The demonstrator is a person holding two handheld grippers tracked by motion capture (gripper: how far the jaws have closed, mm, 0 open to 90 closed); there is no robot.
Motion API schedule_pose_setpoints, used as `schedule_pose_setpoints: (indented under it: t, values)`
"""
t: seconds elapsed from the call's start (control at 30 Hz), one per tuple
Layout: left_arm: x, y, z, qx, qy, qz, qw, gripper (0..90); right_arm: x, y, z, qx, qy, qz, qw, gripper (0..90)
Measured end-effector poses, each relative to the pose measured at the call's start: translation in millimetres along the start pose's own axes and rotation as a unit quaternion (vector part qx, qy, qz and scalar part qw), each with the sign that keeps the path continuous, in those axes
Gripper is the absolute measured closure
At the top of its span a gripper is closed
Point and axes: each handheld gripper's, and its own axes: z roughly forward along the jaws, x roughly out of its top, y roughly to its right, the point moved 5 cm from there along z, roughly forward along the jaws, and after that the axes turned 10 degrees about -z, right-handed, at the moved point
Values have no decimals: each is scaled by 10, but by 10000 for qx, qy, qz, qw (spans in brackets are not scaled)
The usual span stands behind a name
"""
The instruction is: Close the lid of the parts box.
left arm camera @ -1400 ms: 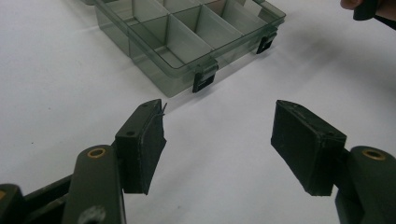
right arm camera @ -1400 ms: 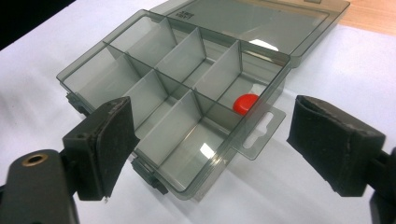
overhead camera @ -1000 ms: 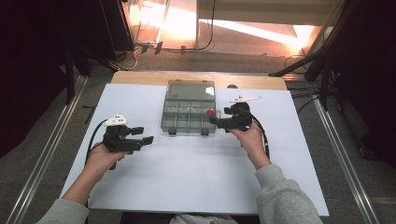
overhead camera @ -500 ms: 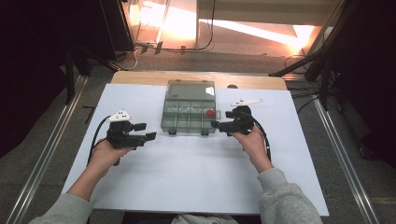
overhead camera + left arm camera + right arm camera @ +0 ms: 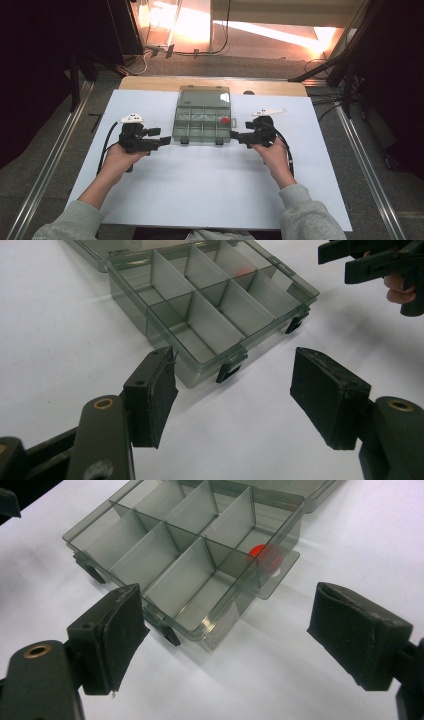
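Observation:
A smoky clear compartment box (image 5: 200, 137) lies on the white sheet with its lid (image 5: 205, 95) folded flat behind it. A small red thing (image 5: 225, 120) sits in a compartment at the box's right end, seen too as the red thing (image 5: 260, 553) through the box (image 5: 212, 625) wall. My left gripper (image 5: 165, 141) is just left of the box's front corner, jaws wide open and empty; its own camera shows the left gripper (image 5: 235, 390) facing the box (image 5: 200, 365) and a black latch (image 5: 227, 372). My right gripper (image 5: 234, 135) stands open and empty at the box's right front corner, as does the right gripper (image 5: 227, 630).
The white sheet (image 5: 200, 190) covers a wooden table whose back edge (image 5: 150, 82) shows behind the box. Metal rails (image 5: 45, 170) run along both sides of the table. Cables (image 5: 325, 107) lie at the right. In the left gripper view the right gripper (image 5: 380, 262) shows at the top right.
My left gripper has moved to the right, closer to the box's left front corner. The right gripper has hardly moved. Both stay open.

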Motion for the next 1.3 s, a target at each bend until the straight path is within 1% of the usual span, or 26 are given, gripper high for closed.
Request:
schedule_pose_setpoints:
  t: [0.07, 0.13, 0.2, 0.27, 0.3, 0.4, 0.43, 0.5, 0.53, 0.6, 0.73, 0.8, 0.87, 0.93, 1.0, 1.03, 1.1, 1.17, 1.3]
  values:
    - [27, -15, 27, 6, 12, -26, 10000, 344, -1, 5, 6, -60, 17, -8, 10000, 166]
    - [59, -38, 55, 27, -56, -63, 10000, 344, 19, 18, 11, -132, -27, -46, 9999, 175]
    - [93, -55, 86, 69, -25, -69, 9999, 344, 49, 28, -6, -90, 35, -19, 10000, 175]
    - [127, -77, 114, 110, -43, -73, 9999, 344, 80, 40, -18, -19, 93, 12, 10000, 174]
    - [144, -93, 125, 142, -24, -67, 9999, 344, 97, 50, -19, -34, 104, 29, 9999, 175]
    - [186, -132, 161, 134, -116, -161, 9997, 344, 144, 68, -21, 34, 176, 76, 9998, 177]
    - [201, -129, 168, 123, -134, -182, 9997, 344, 158, 73, -15, 28, 162, 95, 9998, 181]
    - [240, -122, 177, 159, -128, -107, 9997, 344, 183, 85, 5, 27, 120, 82, 9999, 190]
    - [262, -121, 183, 150, -89, -105, 9998, 344, 197, 90, 17, 29, 116, 85, 9999, 189]
    - [296, -133, 190, 195, -112, -109, 9997, 344, 221, 107, 29, 12, 107, 82, 9999, 189]
    - [340, -150, 210, 235, -154, -101, 9996, 344, 247, 145, 61, 8, 133, 199, 9997, 189]
    - [367, -169, 219, 261, -128, -121, 9995, 344, 261, 159, 89, -7, 103, 232, 9997, 190]
    - [392, -187, 236, 268, -138, -143, 9994, 344, 283, 175, 118, -9, 81, 228, 9997, 191]
    - [420, -207, 257, 281, -129, -121, 9994, 344, 315, 187, 146, -23, 94, 249, 9996, 194]
    - [448, -221, 280, 188, -75, -179, 9996, 344, 346, 201, 175, -16, 89, 268, 9996, 199]
    - [462, -230, 295, 167, -52, -241, 9996, 344, 363, 209, 193, -28, 88, 270, 9996, 201]
    - [480, -267, 322, 243, -19, -225, 9995, 345, 396, 223, 221, -83, 66, 271, 9996, 205]
    - [498, -305, 350, 314, -42, -278, 9991, 344, 428, 234, 245, -76, 99, 283, 9995, 208]
    - [542, -341, 387, 389, -52, -299, 9988, 344, 478, 266, 291, -98, 106, 323, 9994, 218]
